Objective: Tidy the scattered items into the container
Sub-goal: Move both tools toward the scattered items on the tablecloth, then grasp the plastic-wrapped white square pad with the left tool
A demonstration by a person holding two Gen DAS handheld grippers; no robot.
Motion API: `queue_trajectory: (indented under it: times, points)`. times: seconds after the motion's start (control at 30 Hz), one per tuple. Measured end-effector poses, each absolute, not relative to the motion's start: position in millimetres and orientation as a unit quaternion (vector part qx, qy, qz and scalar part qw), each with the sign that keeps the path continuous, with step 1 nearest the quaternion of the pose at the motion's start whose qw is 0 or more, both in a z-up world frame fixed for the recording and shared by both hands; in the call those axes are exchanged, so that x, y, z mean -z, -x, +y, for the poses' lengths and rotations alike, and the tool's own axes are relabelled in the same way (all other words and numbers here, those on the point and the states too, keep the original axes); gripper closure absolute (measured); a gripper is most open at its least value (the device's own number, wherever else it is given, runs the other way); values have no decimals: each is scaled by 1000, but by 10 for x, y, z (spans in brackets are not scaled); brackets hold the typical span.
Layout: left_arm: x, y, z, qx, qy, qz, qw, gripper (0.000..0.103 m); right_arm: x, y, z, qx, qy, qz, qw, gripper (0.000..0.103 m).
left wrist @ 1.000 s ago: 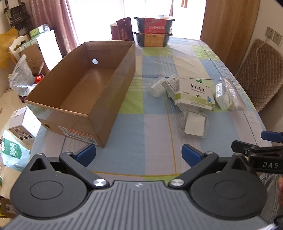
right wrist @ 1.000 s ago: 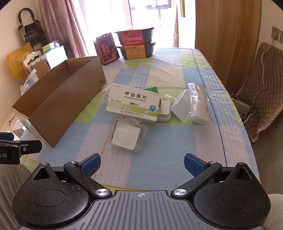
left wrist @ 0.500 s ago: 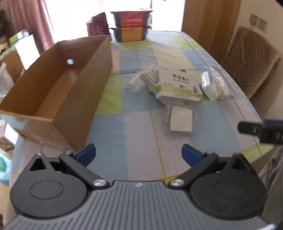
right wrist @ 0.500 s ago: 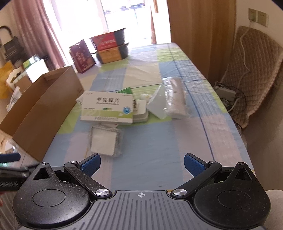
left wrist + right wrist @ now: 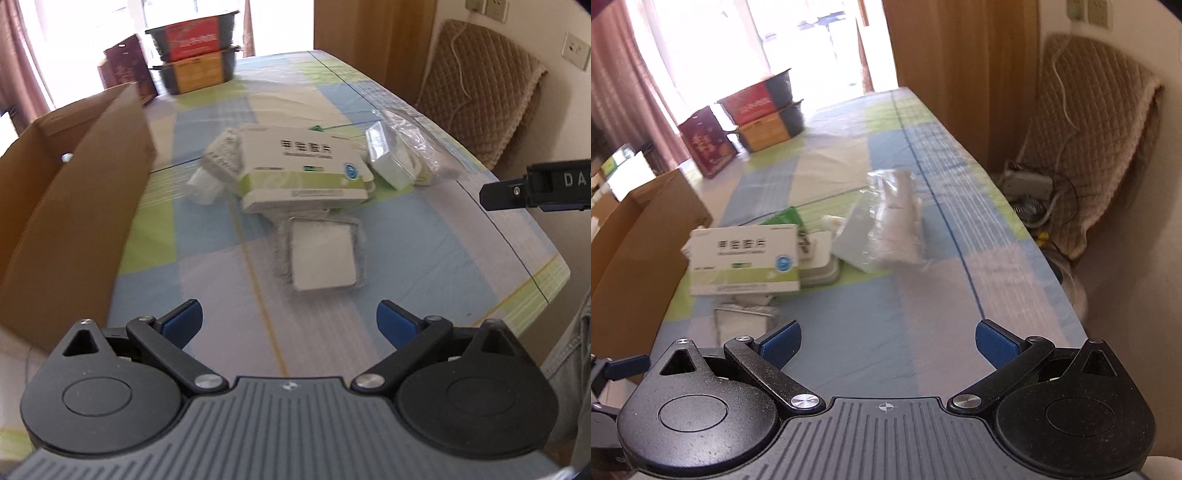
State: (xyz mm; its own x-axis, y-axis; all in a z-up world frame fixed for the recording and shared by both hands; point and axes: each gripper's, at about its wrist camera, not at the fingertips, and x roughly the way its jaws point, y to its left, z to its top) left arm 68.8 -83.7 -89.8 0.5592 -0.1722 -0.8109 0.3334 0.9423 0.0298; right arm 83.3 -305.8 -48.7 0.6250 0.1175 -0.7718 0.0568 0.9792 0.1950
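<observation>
Two grippers, left gripper and right gripper, fingers apart, empty, medicine box mid-frame, cardboard box at left.

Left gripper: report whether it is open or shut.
Open. The left gripper has its blue fingertips spread wide with nothing between them, hovering above the table short of the flat packet.

Both cameras ride low behind their tools, looking forward and down along the desk toward the bright window at the top of the frame. The left view sits near the box filling its left side. The right view looks from further right, the chair at its right edge. Both share the pile of packets mid-frame.
</observation>
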Motion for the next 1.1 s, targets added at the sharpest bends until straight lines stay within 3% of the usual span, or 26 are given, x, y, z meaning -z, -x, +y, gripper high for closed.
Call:
queue_trajectory:
  times: [0.5,0.73,1.1]
  points:
    - [1407,-1172,-1359,125,-120,447,877,4,733,-990,-3323,14,-145,471,870,0]
    - [1412,-1174,-1275,141,-119,437,880,30,764,-1024,-3253,6,-134,473,871,0]
    - [1257,-911,-631,135,-120,467,866,31,745,-1054,-2960,-59,-102,463,878,0]
